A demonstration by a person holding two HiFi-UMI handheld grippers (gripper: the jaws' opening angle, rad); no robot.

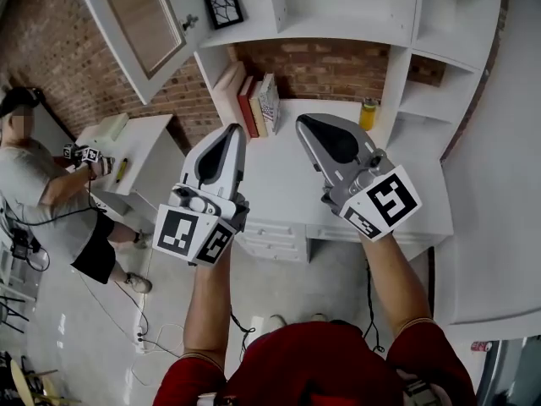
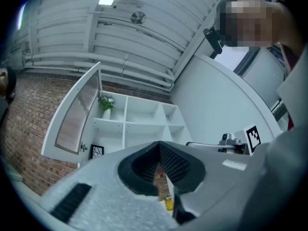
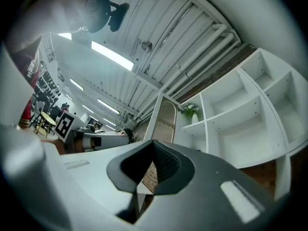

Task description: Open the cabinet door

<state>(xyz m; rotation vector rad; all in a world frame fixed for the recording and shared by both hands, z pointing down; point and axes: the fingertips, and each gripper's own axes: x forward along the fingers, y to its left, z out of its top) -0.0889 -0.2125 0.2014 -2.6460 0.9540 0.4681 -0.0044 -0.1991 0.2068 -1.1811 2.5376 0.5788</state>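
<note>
The white cabinet door [image 1: 139, 19] with a ribbed glass panel stands swung wide open at the upper left of the shelving unit [image 1: 338, 7], its small knob [image 1: 189, 22] on the near edge. Neither gripper touches it. My left gripper [image 1: 230, 134] and right gripper [image 1: 308, 123] are side by side over the white desk [image 1: 287, 184], below the door, both shut with nothing between their fingers. In the left gripper view the open door [image 2: 77, 114] is up and left of the left gripper [image 2: 161, 153]. In the right gripper view the door [image 3: 166, 119] rises just above the right gripper [image 3: 154, 150].
Books [image 1: 254, 100] and a yellow bottle [image 1: 368, 114] stand at the back of the desk. A framed picture [image 1: 224, 7] and a potted plant [image 2: 106, 104] sit on the shelves. Another person [image 1: 42, 184] works at a small white table [image 1: 148, 142] on the left; cables [image 1: 127, 311] lie on the floor.
</note>
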